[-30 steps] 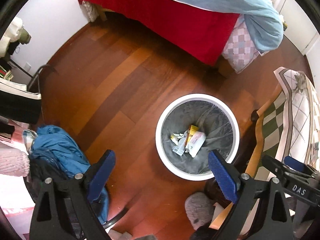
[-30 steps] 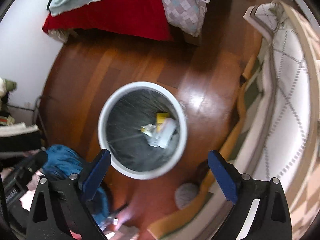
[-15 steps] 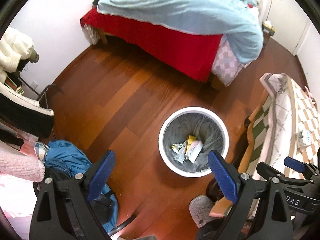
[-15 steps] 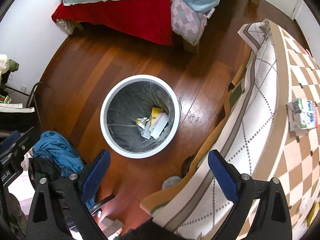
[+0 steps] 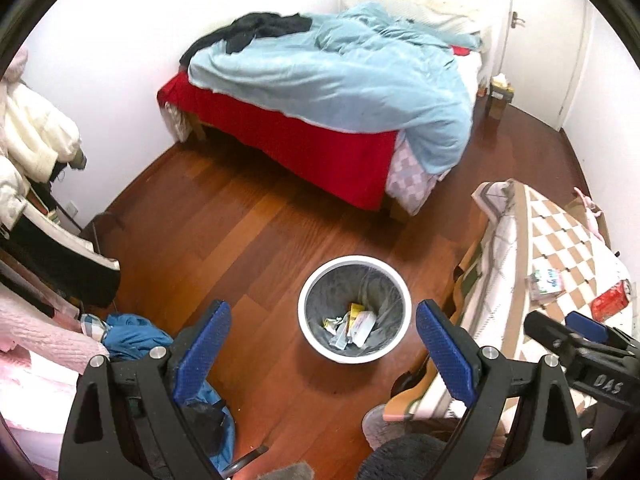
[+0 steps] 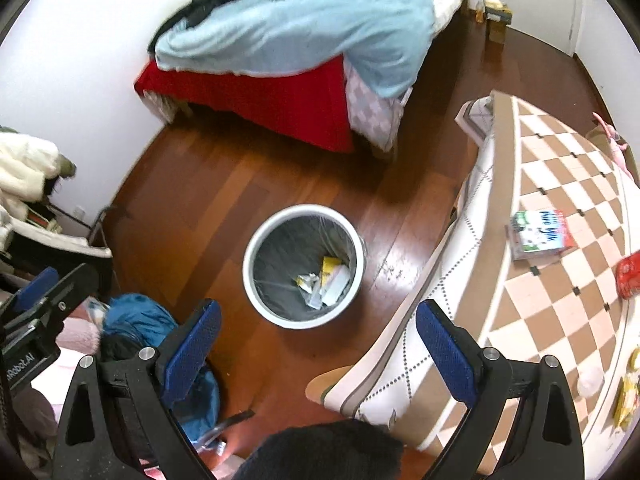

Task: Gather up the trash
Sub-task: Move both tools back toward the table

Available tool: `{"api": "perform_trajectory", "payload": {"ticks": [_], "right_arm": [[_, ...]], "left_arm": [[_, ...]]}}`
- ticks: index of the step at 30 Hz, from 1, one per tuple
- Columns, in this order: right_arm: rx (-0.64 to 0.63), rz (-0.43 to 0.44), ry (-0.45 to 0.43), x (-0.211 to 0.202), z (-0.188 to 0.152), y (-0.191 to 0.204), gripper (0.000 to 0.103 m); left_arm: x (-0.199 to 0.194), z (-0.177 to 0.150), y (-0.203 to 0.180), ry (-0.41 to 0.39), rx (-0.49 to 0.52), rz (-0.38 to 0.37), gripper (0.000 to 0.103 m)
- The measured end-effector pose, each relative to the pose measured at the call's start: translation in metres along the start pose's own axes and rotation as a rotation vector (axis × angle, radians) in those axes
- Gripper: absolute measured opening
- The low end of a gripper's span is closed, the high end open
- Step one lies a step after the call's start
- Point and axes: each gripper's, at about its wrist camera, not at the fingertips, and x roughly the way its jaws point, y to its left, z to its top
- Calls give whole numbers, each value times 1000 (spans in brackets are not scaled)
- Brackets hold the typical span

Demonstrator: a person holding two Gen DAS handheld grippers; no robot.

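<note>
A white trash bin (image 5: 312, 300) with a grey liner stands on the wooden floor and holds several scraps of paper and wrappers (image 5: 352, 322); it also shows in the right wrist view (image 6: 256, 240). A milk carton (image 6: 540, 234) and a red packet (image 6: 629, 276) lie on the checkered table, also seen in the left wrist view as carton (image 5: 545, 282) and packet (image 5: 610, 306). My left gripper (image 5: 322, 344) is open and empty, high above the bin. My right gripper (image 6: 318, 344) is open and empty, above the table's edge.
A bed (image 5: 328, 76) with a blue blanket and red sheet stands at the back. The checkered table (image 6: 560, 160) is on the right, with yellow wrappers (image 6: 628, 396) near its front. Blue clothes (image 5: 132, 332) and hanging coats (image 5: 32, 136) are on the left.
Both grippers have risen and tilted up, so the bin looks smaller and more of the bed and table shows. Both stay open and empty.
</note>
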Motion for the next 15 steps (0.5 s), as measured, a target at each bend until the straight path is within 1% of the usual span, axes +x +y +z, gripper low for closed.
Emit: {"api": "perform_trajectory", "payload": {"ticks": [3, 5, 7, 9, 11, 12, 13, 15], "right_arm": [[65, 28, -56, -36, -8, -21, 99], [109, 38, -79, -55, -16, -37, 99], [167, 35, -112, -78, -27, -62, 99], [233, 26, -139, -97, -40, -93, 99], [314, -10, -160, -116, -58, -133, 99], [352, -32, -166, -124, -67, -153, 99], [401, -71, -173, -133, -79, -180, 99], [492, -139, -173, -146, -105, -229, 99]], "left_arm": [[-17, -3, -23, -28, 26, -25, 94], [-26, -7, -47, -36, 48, -64, 94], [-29, -15, -81, -29, 90, -102, 94], [-26, -24, -116, -4, 136, -142, 94], [-17, -40, -165, 38, 188, -201, 94], [-14, -45, -181, 54, 203, -219, 94], [-8, -54, -206, 81, 228, -253, 94], [1, -69, -247, 119, 273, -292, 94]]}}
